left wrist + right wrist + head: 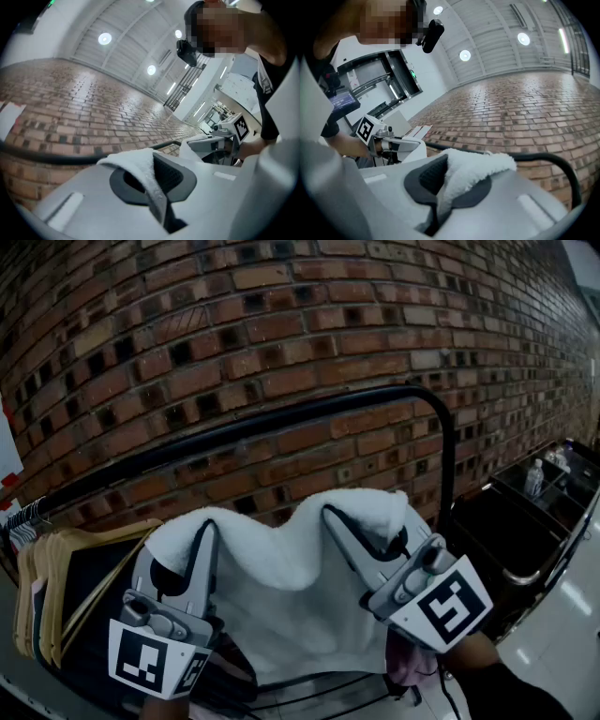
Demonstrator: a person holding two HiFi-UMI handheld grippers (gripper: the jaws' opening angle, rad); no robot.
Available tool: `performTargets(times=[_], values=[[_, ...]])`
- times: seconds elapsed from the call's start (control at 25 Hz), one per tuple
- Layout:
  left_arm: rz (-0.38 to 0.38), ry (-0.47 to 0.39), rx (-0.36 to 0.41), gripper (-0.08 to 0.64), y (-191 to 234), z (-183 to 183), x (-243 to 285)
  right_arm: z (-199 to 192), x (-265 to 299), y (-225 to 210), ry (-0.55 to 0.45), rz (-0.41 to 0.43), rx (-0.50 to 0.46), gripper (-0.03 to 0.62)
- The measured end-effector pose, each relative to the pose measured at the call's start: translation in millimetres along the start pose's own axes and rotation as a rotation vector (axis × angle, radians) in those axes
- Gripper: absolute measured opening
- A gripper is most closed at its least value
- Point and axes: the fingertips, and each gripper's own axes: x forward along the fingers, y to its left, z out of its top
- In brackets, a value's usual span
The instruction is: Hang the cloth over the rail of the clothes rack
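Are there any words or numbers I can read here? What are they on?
No text can be read.
Left marker cube: only black and white squares.
Right marker cube: the same.
Paper on the brick wall: blurred.
Lit screen: too small to read.

cloth between left gripper and right gripper, rail beyond, brick wall behind, hangers left
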Motion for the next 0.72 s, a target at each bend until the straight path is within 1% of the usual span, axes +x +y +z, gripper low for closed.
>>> performTargets(times=[0.12,0.2,0.32,0.4,0.44,0.48,0.52,0.6,0.64,0.68,0.72], values=[[0.006,-0.043,0.116,0.017,18.5,47.6,16.0,34.7,13.7,-13.9,-0.027,0.014,-0.054,0.012],[0.032,-0.07,0.188,0.017,34.9,73.0,27.8,56.6,27.2,-25.8,-0.057,0.027,-0.084,0.012],[0.104,-0.077,0.265,0.017,69.9,95.8,49.7,94.8,55.1,-54.1,-0.143,0.048,-0.134,0.012],[0.164,-0.061,0.308,0.017,100.4,106.5,67.9,111.7,79.5,-78.5,-0.139,0.048,-0.148,0.012],[0.199,-0.054,0.345,0.017,116.6,112.3,78.4,119.3,94.5,-90.2,-0.128,0.05,-0.157,0.012],[0.237,-0.05,0.402,0.017,132.5,119.0,90.7,127.1,111.7,-101.7,-0.116,0.052,-0.174,0.012],[0.274,-0.046,0.482,0.017,147.4,125.9,104.5,134.5,130.9,-112.7,-0.099,0.054,-0.203,0.012],[0.34,-0.004,0.674,0.017,171.9,133.6,132.8,142.8,172.4,-129.0,-0.034,0.066,-0.292,0.012],[0.351,0.044,0.769,0.017,180.4,129.5,146.6,140.0,192.7,-130.9,0.019,0.092,-0.349,0.012],[0.332,0.122,0.851,0.017,186.3,116.5,160.7,130.1,211.1,-128.2,0.087,0.135,-0.412,0.012],[0.271,0.231,0.909,0.017,188.5,92.9,174.7,112.2,226.8,-122.4,0.175,0.191,-0.48,0.012]])
